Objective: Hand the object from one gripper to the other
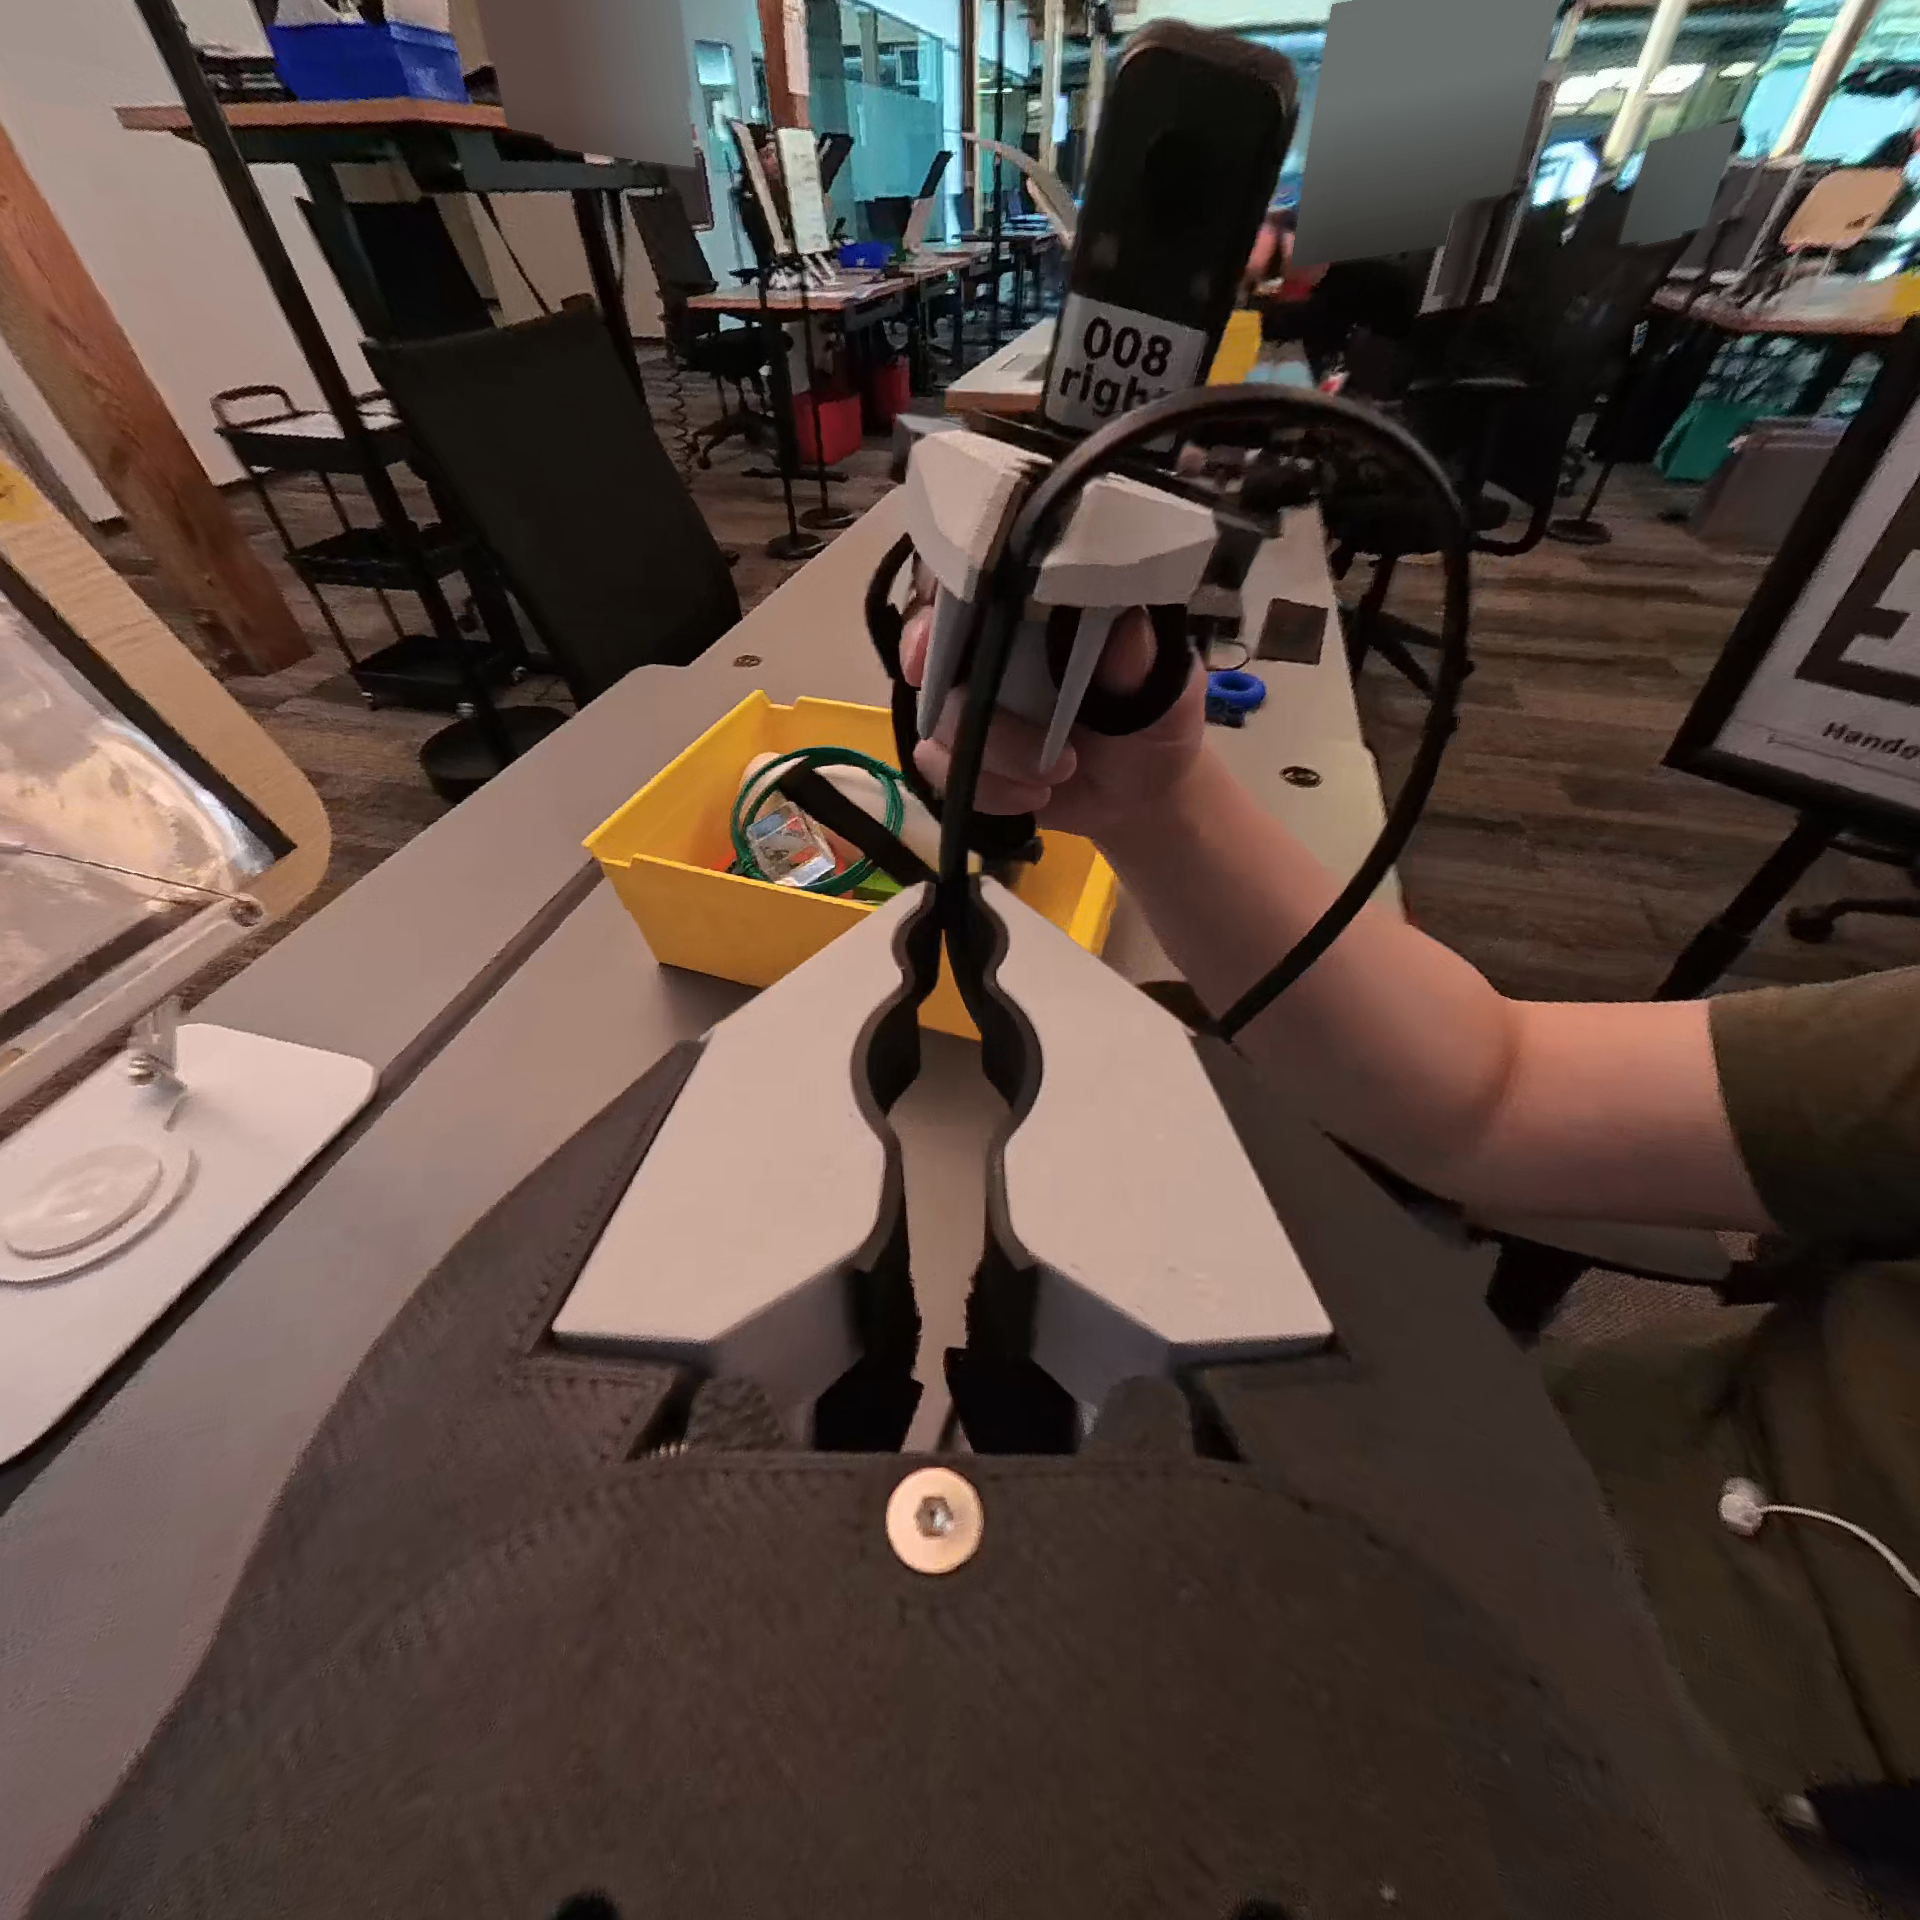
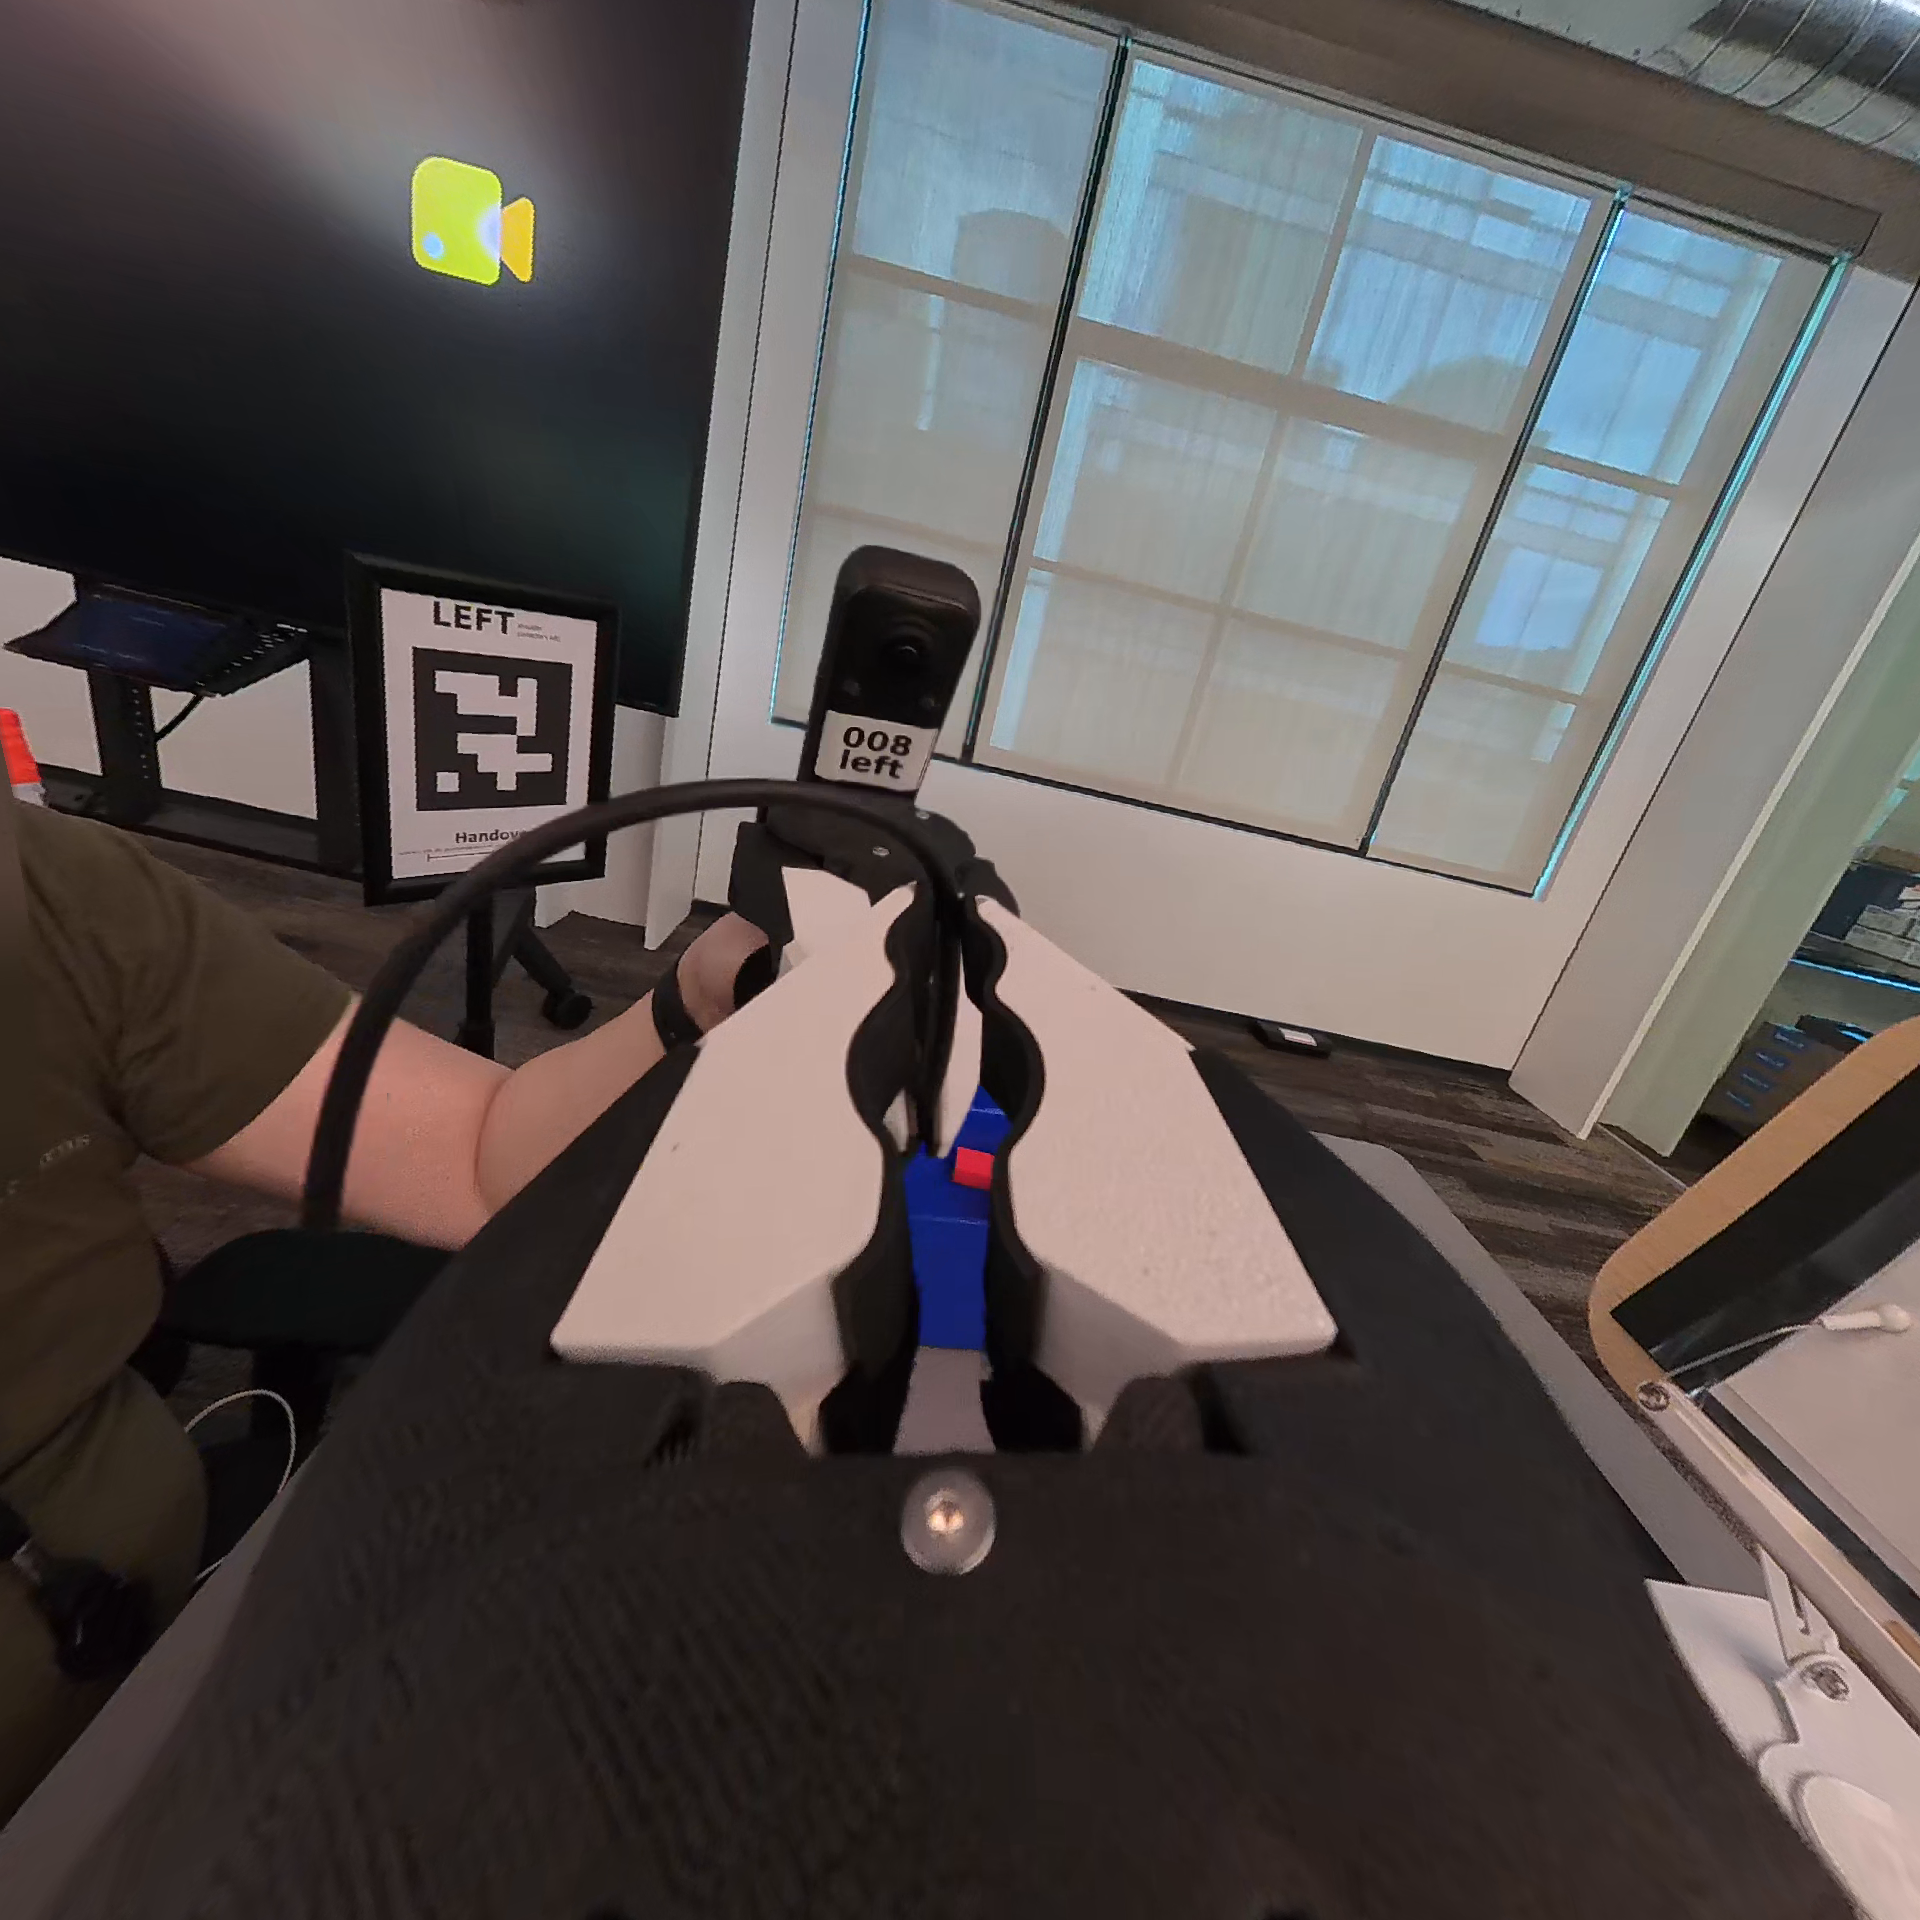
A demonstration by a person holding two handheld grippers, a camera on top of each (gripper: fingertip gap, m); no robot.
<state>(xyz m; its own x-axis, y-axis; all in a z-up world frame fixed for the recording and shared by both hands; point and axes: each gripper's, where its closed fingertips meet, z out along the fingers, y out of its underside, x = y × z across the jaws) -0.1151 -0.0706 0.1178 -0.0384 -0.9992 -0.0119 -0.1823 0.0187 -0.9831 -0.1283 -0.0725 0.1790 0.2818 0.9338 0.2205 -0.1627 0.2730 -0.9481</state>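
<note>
A thin black cable (image 1: 1262, 395) forms a big loop in the air between my two grippers, which face each other above the grey table (image 1: 499, 831). My left gripper (image 1: 951, 914) is shut on the cable at its fingertips. The right gripper (image 1: 1023, 551) shows just beyond it, held in a hand, with the cable running between its white fingers. In the right wrist view my right gripper (image 2: 940, 914) is shut on the same cable (image 2: 623, 808) near the tips. The left gripper's white finger (image 2: 826, 914) shows right behind it.
A yellow bin (image 1: 727, 925) with a green wire coil and small items stands on the table below the grippers. A blue ring (image 1: 1236, 691) lies farther back. A monitor's white base (image 1: 156, 1143) is at left. A blue box (image 2: 951, 1247) shows between the right fingers. Across from one pair of fingers to the other is roughly 6 centimeters.
</note>
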